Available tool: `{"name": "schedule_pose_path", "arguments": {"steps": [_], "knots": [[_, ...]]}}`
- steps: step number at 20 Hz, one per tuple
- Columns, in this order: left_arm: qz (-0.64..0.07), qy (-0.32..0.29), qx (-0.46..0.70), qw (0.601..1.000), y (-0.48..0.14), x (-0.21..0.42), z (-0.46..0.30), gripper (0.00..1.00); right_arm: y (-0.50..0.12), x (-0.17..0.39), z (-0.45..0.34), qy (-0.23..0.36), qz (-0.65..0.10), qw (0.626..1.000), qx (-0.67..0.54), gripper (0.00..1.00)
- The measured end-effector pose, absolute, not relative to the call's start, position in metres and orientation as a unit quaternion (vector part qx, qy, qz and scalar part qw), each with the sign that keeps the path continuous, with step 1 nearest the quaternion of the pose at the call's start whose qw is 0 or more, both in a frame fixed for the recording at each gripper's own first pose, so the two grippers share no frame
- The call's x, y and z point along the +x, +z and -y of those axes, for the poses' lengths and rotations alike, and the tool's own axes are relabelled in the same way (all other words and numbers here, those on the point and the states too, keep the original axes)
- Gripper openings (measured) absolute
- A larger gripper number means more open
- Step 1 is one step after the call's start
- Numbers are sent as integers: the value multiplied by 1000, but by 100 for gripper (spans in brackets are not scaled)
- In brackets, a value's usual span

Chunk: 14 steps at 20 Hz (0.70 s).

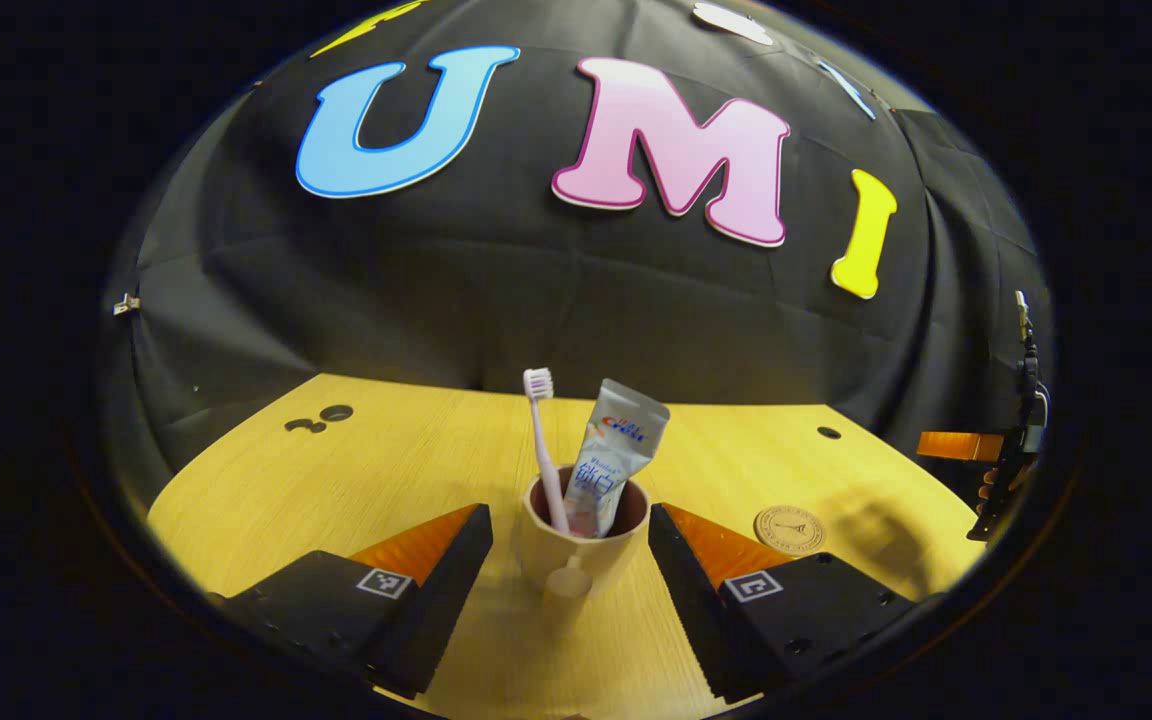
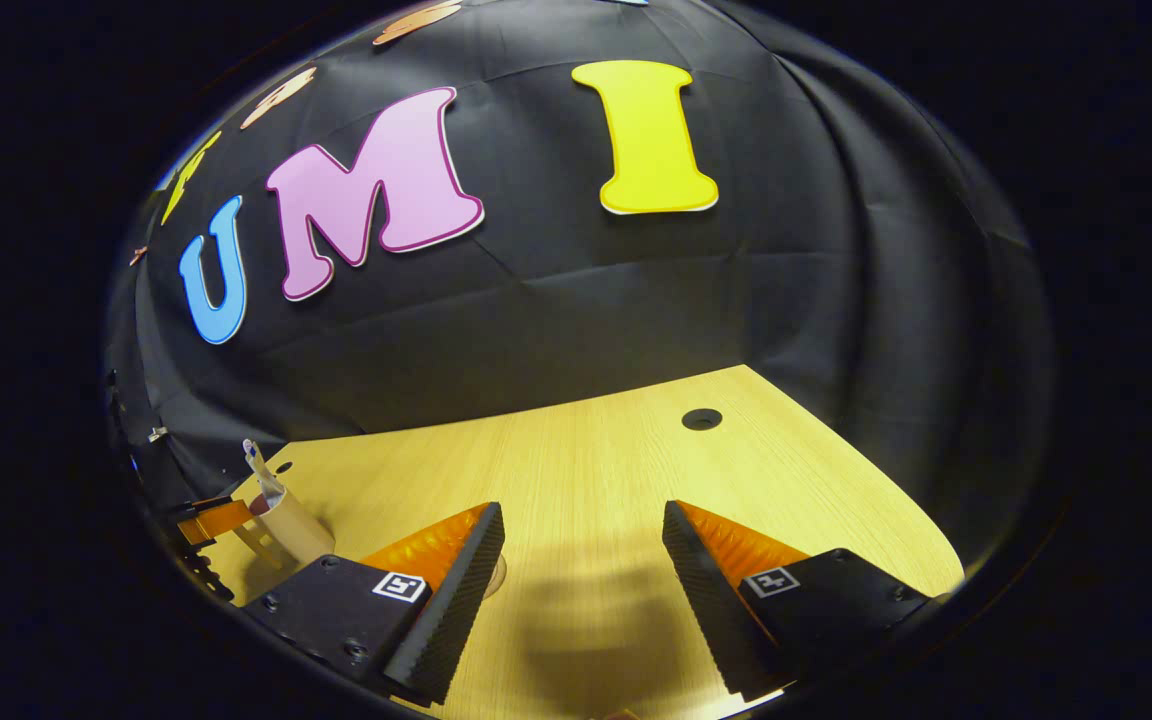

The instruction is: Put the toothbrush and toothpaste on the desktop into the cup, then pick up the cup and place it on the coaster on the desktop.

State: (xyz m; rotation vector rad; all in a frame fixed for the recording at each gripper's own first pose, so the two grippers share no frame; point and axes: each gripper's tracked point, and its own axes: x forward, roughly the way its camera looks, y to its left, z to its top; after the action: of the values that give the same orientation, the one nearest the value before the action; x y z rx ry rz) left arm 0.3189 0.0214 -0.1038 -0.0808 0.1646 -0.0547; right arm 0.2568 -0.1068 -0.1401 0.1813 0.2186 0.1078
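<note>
Left gripper view: your left hand-held gripper [image 1: 570, 560] gapes around the light, top-heavy beige plastic cup [image 1: 584, 545]; grip its stiff body low.

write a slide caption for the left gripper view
Open left tongs flank the cup holding toothbrush and toothpaste; coaster beside it on the desk.

In the left gripper view the cup [image 1: 584, 545] hides the lower ends of the toothbrush [image 1: 543, 440] and toothpaste [image 1: 614, 455]. At 3 o'clock the right tool [image 1: 976, 450] is cut by the edge. In the right gripper view a finger [image 2: 446, 590] covers most of the coaster [image 2: 498, 572]
</note>
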Motion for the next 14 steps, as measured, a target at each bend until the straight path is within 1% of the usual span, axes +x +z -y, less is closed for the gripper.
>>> {"name": "schedule_pose_path", "arguments": {"steps": [3,5,10,14], "knots": [[-143,-25,-46,988,-109,317,-27,97,-140,248,115,48,-109,990,77,98],[-181,-38,-44,982,-113,317,-25,98,-139,241,116,49,-112,990,76,98],[-281,-68,-43,956,-126,319,-18,98,-136,219,118,49,-116,989,71,98],[-351,-72,-25,933,-138,323,-19,98,-149,205,122,45,-135,988,59,98]]}}
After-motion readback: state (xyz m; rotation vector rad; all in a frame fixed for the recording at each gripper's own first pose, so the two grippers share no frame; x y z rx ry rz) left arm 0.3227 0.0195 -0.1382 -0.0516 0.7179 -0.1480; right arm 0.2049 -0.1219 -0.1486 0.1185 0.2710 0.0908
